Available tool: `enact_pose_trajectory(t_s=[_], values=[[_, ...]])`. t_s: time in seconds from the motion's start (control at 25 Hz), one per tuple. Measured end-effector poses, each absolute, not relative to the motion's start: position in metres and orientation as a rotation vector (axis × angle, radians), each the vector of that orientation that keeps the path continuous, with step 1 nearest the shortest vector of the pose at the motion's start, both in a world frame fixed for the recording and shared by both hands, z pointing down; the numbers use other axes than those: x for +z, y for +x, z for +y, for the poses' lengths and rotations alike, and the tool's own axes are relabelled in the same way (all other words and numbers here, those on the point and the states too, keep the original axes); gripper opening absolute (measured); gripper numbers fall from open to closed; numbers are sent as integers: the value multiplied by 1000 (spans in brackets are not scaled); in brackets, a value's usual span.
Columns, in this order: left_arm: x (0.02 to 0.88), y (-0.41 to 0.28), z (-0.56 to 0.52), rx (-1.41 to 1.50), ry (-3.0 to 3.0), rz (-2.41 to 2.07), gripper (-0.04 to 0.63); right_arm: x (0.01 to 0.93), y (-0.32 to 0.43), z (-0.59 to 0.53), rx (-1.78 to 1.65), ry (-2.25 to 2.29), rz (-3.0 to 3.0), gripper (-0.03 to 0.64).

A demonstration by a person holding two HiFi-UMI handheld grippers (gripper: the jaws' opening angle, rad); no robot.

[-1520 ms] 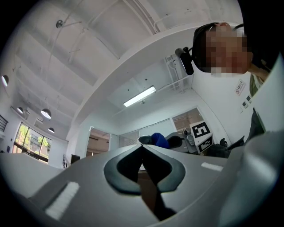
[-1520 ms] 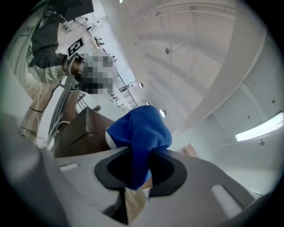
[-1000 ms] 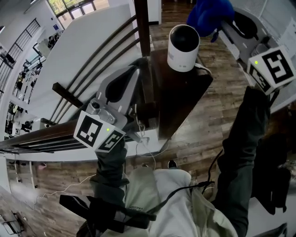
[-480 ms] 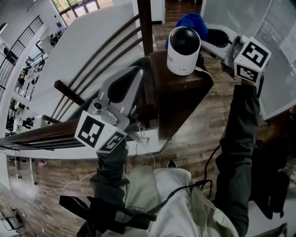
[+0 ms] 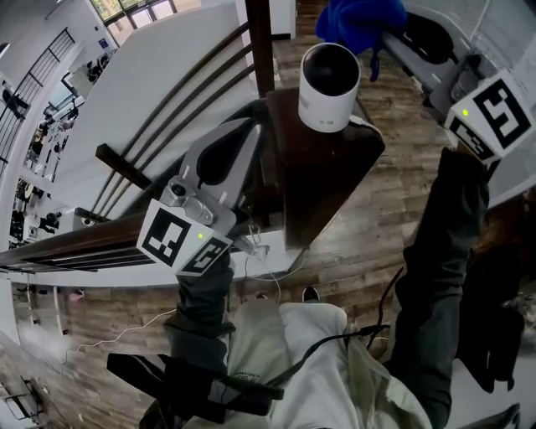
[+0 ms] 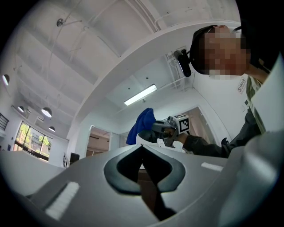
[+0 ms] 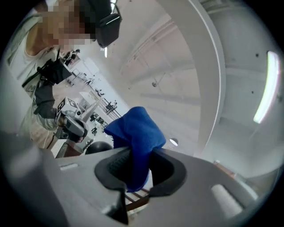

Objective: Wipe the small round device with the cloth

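1. Count: two grippers, one cloth, one small round device, one dark wooden platform.
2. Left gripper (image 5: 241,136): held forward on a dark-sleeved arm, marker cube toward the person, tips aimed up and right toward the device; it lies over the platform's left edge, beside the dark railing bars (image 5: 180,100); in the left gripper view (image 6: 141,148) its jaws meet with nothing between them.
3. Dark wooden platform (image 5: 331,180): angular top; its near half is bare, with wooden floor below its right edge.
4. Small round device (image 5: 328,86): white body, black domed top; it stands upright near the platform's far edge, well apart from the left gripper's tips.
5. Cloth (image 5: 360,21): blue, bunched, hanging just beyond and right of the device's top; no contact with the device is visible.
6. Right gripper (image 5: 387,40): the arm reaches farther out, tips pointing left toward the device; in the right gripper view (image 7: 135,155) its jaws are clamped on the cloth (image 7: 135,128), which bulges above them.
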State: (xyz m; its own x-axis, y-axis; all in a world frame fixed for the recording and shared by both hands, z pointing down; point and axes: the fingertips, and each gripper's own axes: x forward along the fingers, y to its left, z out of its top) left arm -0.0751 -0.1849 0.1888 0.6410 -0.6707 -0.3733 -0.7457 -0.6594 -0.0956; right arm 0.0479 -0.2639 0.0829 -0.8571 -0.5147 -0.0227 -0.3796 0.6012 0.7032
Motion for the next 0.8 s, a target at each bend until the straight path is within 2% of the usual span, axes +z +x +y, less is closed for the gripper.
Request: enact_pose_trajectory(t_s=[0.2,0.56,0.8], values=[[188,-76,-180,466,-2621,1149,0,87,16,-223,-1345,729,-2333,85],[181,-75,-171,474,-2622,1121,0,136,15,-187,-1315,748,-2095,85],[185,-67,-166,480,-2638,1094,0,128,18,-186,-1396,888,-1976,86]])
